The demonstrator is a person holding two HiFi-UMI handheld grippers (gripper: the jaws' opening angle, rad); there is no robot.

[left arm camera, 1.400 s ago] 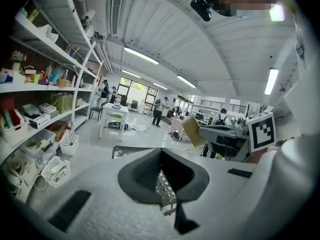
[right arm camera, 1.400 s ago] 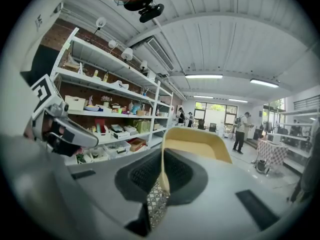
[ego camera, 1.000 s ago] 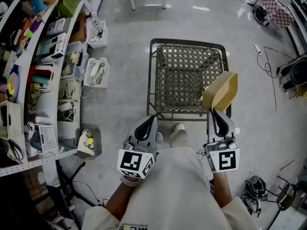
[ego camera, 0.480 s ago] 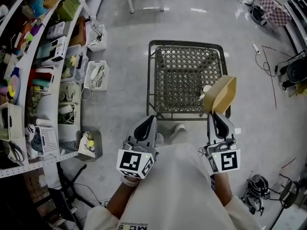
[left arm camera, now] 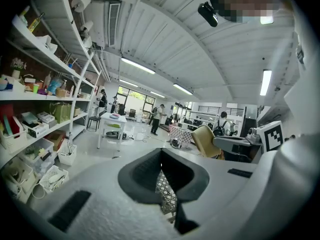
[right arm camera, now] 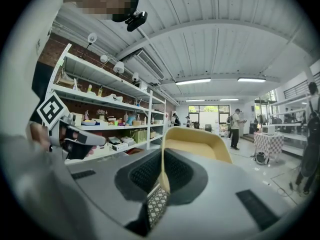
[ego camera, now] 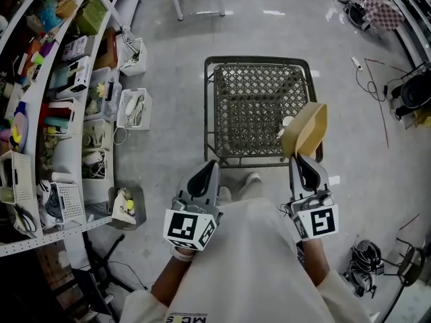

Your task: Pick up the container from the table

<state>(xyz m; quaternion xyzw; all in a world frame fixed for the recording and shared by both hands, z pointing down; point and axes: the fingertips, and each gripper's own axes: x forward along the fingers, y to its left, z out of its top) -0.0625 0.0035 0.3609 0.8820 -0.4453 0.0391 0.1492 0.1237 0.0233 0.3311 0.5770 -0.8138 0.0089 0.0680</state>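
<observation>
The right gripper (ego camera: 301, 159) is clenched on the tan container (ego camera: 306, 128), its jaws pinching one thin side wall just below the rim. The container hangs tilted in the air over the near right corner of the mesh table (ego camera: 259, 60), clear of its top. It looks like a light, stiff plastic tub with nothing visible inside, so I judge this one-wall pinch enough to carry it. The smooth wall could slip or swing about the pads, and a hold lower on the wall would likely steady it. The left gripper (ego camera: 205, 173) hovers at the table's near edge, jaws closed on nothing.
</observation>
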